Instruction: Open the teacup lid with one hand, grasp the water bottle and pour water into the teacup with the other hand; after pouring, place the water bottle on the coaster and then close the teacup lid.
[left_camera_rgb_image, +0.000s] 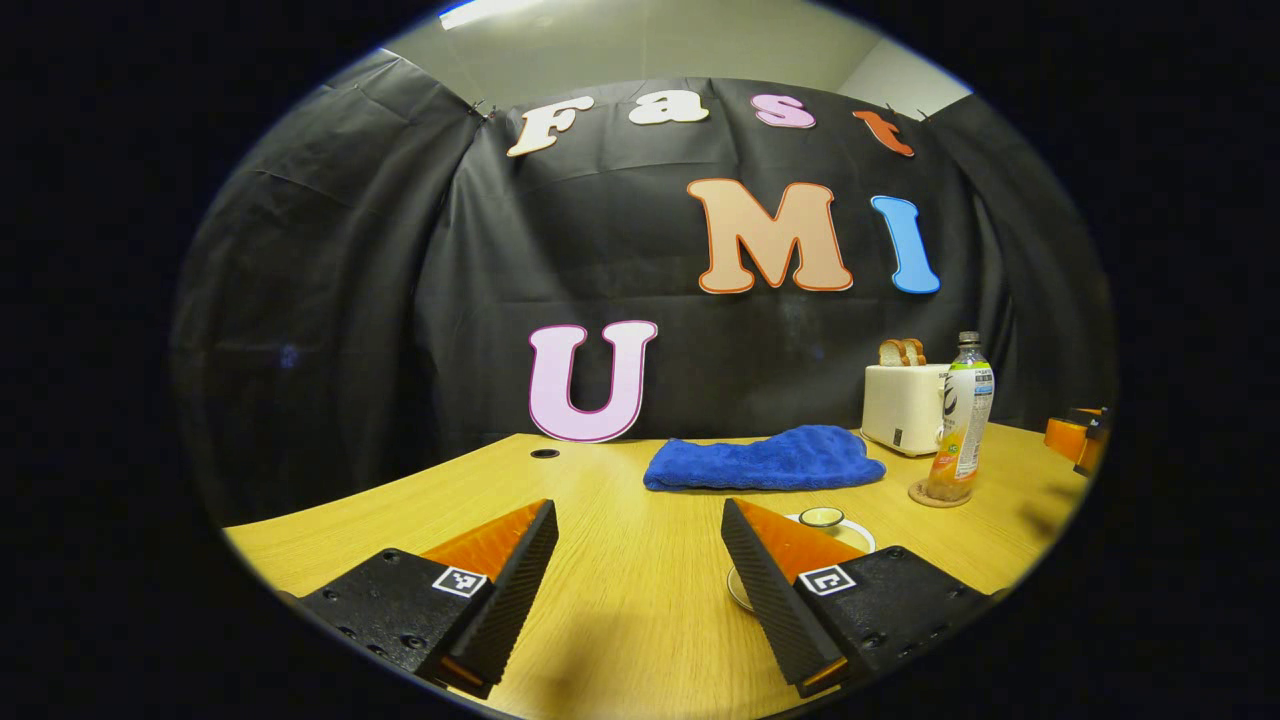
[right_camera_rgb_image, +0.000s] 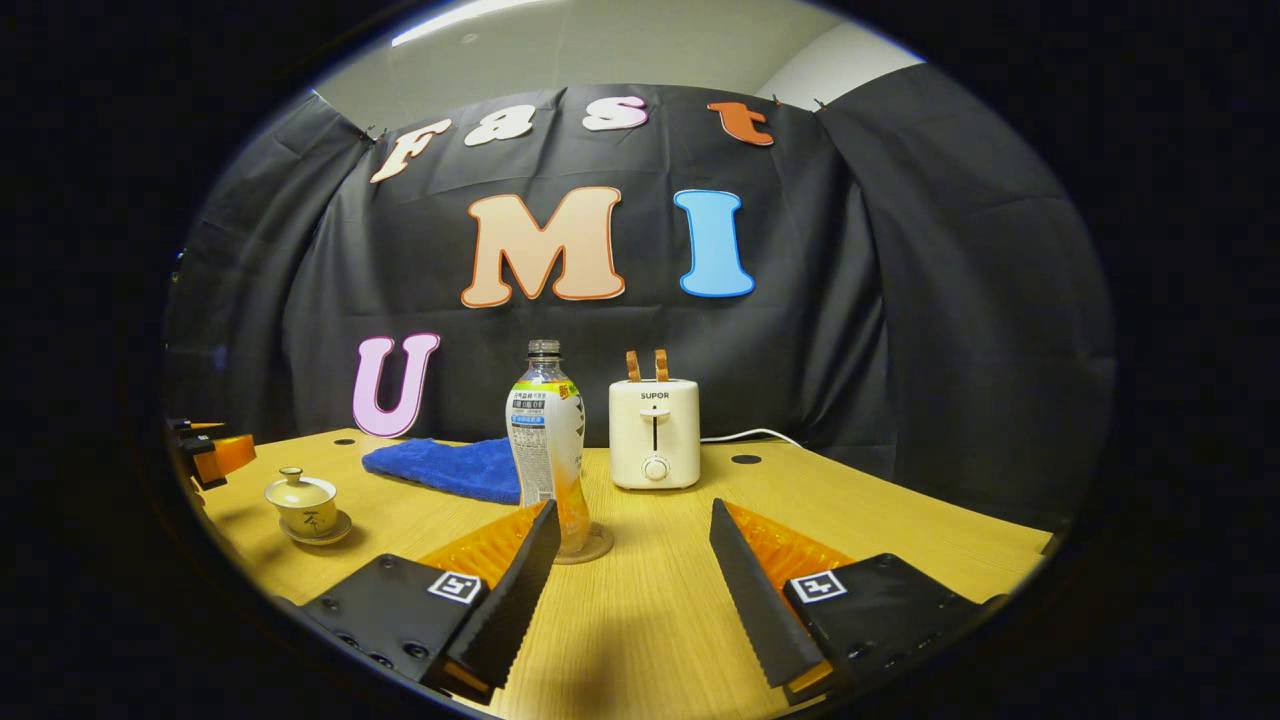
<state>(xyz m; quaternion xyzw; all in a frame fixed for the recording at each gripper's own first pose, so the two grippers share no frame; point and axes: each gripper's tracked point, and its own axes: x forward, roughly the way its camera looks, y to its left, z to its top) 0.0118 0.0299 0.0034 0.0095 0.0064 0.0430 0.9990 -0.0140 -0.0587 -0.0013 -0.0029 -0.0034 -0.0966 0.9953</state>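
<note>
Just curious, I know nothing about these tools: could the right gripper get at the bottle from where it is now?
Probably yes. The right gripper is open, and the bottle stands upright on its coaster just ahead, slightly left of the gap, with bare table between.

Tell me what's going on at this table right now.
Nothing is being held at this moment. Both the left gripper and the right gripper hover open above the wooden table. The teacup sits on its saucer with the lid on, close by the left gripper. The water bottle stands upright on the coaster, just ahead of the right gripper. A blue towel and a toaster holding bread sit farther back, untouched.
</note>
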